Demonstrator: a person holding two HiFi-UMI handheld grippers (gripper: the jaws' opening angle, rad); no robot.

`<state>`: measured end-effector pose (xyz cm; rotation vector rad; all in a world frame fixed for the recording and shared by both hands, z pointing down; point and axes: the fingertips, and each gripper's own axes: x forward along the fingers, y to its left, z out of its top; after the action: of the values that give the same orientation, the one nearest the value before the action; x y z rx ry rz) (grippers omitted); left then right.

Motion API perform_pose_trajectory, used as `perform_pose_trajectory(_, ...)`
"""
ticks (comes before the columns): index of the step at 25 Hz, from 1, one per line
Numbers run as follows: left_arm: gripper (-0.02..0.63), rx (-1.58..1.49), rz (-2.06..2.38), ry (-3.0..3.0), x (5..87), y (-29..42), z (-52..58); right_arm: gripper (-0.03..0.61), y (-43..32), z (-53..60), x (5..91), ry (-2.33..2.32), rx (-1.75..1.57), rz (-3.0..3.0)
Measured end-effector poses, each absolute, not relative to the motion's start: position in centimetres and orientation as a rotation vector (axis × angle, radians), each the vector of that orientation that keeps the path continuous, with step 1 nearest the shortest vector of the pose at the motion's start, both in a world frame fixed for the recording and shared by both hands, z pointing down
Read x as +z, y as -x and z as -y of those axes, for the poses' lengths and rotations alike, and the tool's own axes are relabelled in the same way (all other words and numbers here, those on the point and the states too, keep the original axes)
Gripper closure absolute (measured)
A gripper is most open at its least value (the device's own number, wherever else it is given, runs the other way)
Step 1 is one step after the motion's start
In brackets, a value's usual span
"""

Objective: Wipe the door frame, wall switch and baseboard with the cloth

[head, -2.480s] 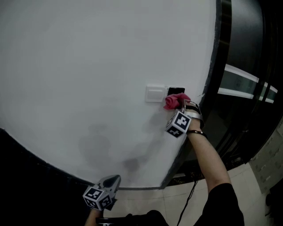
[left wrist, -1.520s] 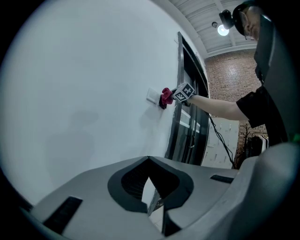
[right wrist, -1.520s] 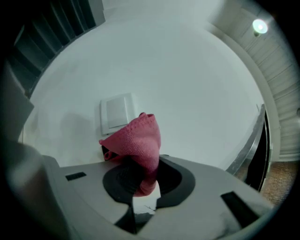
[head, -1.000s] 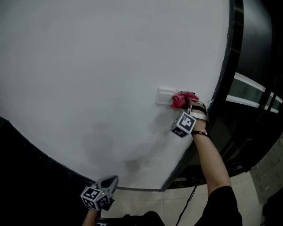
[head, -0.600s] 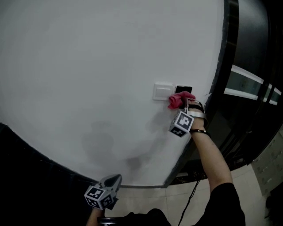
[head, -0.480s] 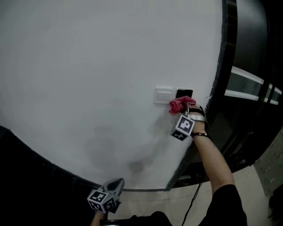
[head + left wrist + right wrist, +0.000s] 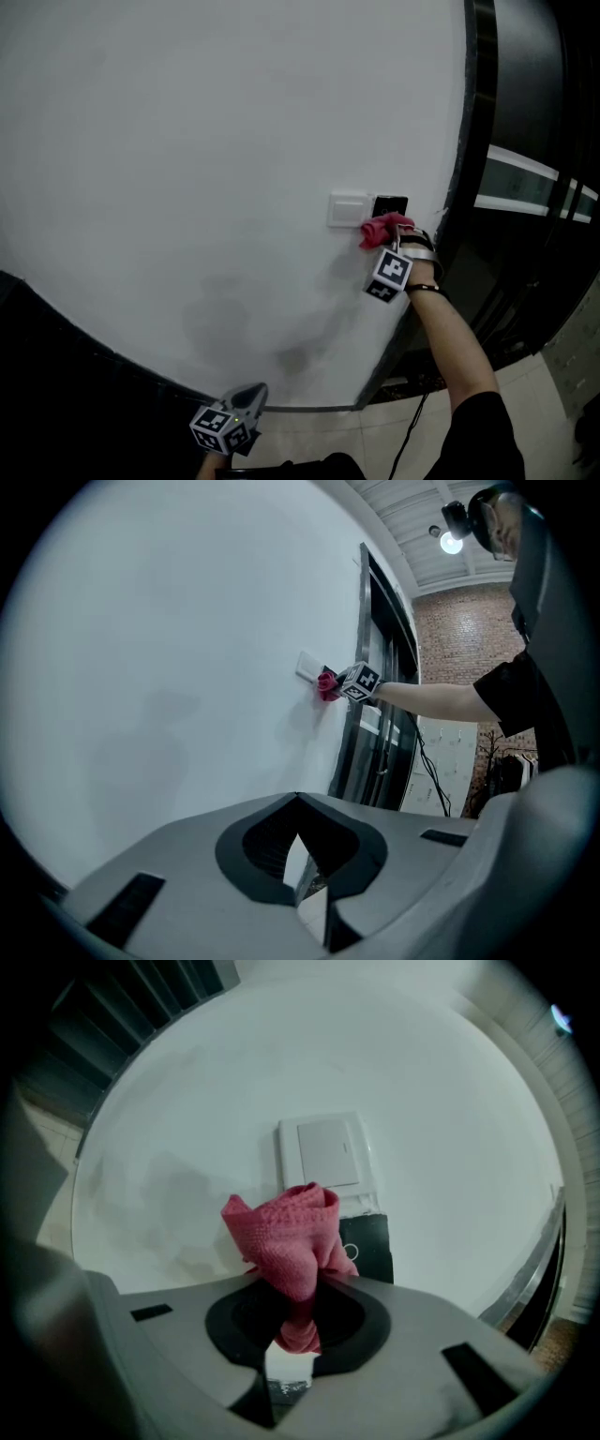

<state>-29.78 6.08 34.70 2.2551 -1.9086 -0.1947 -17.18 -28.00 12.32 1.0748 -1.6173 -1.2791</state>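
1. The right gripper [image 7: 387, 240] was held up at the wall [image 7: 187, 141], close to the wall's right edge. Its jaws were clamped on a red cloth [image 7: 382, 230].
2. In the right gripper view, the cloth [image 7: 286, 1241] stood up from the jaws of the right gripper [image 7: 298, 1290] as a crumpled bunch. A small end of it hung below the place where it was pinched.
3. The cloth was just under the white switch [image 7: 348, 210] and the black plate [image 7: 390, 205], which sat side by side on the wall. It covered the lower edge of the black plate [image 7: 367, 1246] and a little of the bottom of the switch [image 7: 323, 1152].
4. In the left gripper view, the cloth [image 7: 326, 683] seemed to touch the wall just below the switch [image 7: 307, 667], but I could not tell this for certain.
5. The black plate was between the switch and the dark door frame [image 7: 473, 141], which ran up along the wall's right edge.
6. The left gripper [image 7: 246, 401] was low, near the bottom edge of the wall, well apart from the right one.
7. In its own view, the tips of the left gripper [image 7: 298, 797] were together, with nothing between them.
8. The person's bare forearm [image 7: 450, 337] reached up behind the right gripper, and pale floor tiles [image 7: 375, 441] showed below the wall.
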Motion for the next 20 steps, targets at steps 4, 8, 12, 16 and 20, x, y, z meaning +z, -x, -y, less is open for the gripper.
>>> perform_pose_trajectory(4, 0.621, -0.152, 1.92, -2.291, 33.8, 29.7, -4.7, 0.523, 17.2, 27.9, 12.2, -1.074, -1.258, 1.634)
perform_pose_trajectory(8, 0.621, -0.116, 1.914, -2.361, 31.4, 28.6, -2.3, 0.523, 17.6, 26.6, 11.0, -1.078, -1.277, 1.685)
perform_pose_trajectory(12, 0.621, -0.103, 1.913, -2.395, 29.7, 28.2, -0.9, 0.523, 19.5, 24.7, 7.4, -1.122, -1.347, 1.73)
perform_pose_trajectory(16, 0.621, -0.149, 1.88, -2.393, 29.6, 27.5, -0.7, 0.523, 22.9, 23.2, 3.9, -1.142, -1.366, 1.799)
perform_pose_trajectory(20, 0.621, -0.158, 1.855, -2.393, 30.4, 27.1, -1.2, 0.523, 26.1, 22.6, 4.2, -1.113, -1.371, 1.742)
